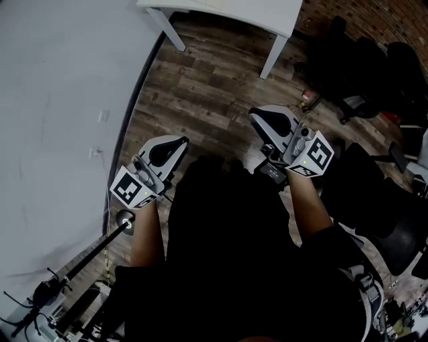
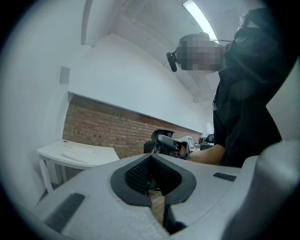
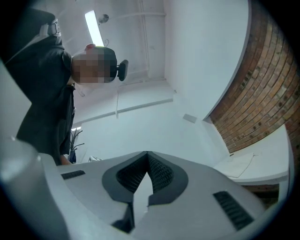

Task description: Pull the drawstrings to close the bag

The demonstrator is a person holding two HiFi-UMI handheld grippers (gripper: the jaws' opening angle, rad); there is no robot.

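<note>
No bag or drawstring shows in any view. In the head view my left gripper and right gripper are held out over a wooden floor, both pointing away from the person's dark-clothed body. The left gripper is shut, its black pads meeting with nothing between them. The right gripper is also shut and empty, and it tilts up toward a white wall. The left gripper view looks across at the right gripper in the person's hand.
A white table stands ahead by a brick wall. Black chairs crowd the right side. A grey wall runs along the left, and a stand with cables sits at the lower left.
</note>
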